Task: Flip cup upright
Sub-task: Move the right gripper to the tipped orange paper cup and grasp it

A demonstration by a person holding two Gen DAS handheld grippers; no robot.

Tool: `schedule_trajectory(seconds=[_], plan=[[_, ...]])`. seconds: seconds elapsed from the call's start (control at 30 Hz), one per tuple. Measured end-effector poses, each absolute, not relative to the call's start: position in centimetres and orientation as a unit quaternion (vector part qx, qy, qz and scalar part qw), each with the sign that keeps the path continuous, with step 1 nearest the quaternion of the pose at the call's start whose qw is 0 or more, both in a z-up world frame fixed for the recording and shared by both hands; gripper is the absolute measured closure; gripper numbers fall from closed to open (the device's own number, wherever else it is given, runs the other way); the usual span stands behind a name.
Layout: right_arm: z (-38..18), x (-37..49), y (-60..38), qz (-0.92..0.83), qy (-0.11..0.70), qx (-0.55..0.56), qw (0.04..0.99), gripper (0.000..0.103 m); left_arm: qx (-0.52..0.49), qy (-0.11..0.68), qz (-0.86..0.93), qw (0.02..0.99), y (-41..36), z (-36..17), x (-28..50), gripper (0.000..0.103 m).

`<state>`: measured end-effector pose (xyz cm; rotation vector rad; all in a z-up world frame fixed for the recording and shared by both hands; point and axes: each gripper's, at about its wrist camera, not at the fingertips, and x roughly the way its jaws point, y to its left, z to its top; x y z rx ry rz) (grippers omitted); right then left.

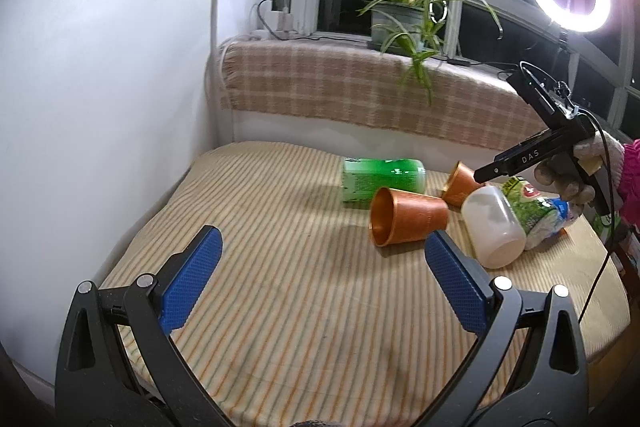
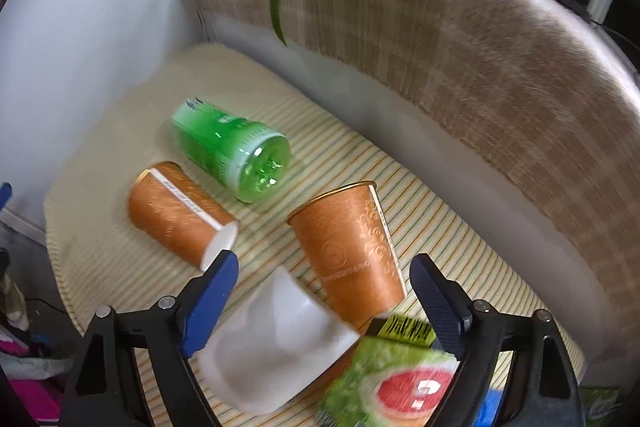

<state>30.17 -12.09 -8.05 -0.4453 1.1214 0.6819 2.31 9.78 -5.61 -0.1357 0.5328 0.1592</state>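
bench (image 1: 280, 287): rounded; striped woven cloth
green bottle (image 2: 232, 155): translucent plastic; on its side
cups: near cup (image 1: 408, 217) and far cup (image 1: 460, 183); embossed orange paper; both tipped over mid-bench
left claw (image 1: 324, 263): wide open, empty
right claw (image 2: 324, 283): wide open, empty; above far cup
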Motion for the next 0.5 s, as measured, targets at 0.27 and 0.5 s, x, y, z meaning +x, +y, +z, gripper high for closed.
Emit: schedule_trajectory(seconds=[0.27, 0.5], plan=[[-9.7, 32.8, -10.5, 0.325, 0.551, -0.239, 0.73, 0.022, -0.077, 0.269, 0.1, 0.955, 11.5, -6.3, 2.7, 0.0], [-10.8, 33.7, -10.2, 0.327, 0.569, -0.26, 0.709, 0.026, -0.08, 0.273, 0.109, 0.952, 12.4, -6.6, 3.0, 0.0]])
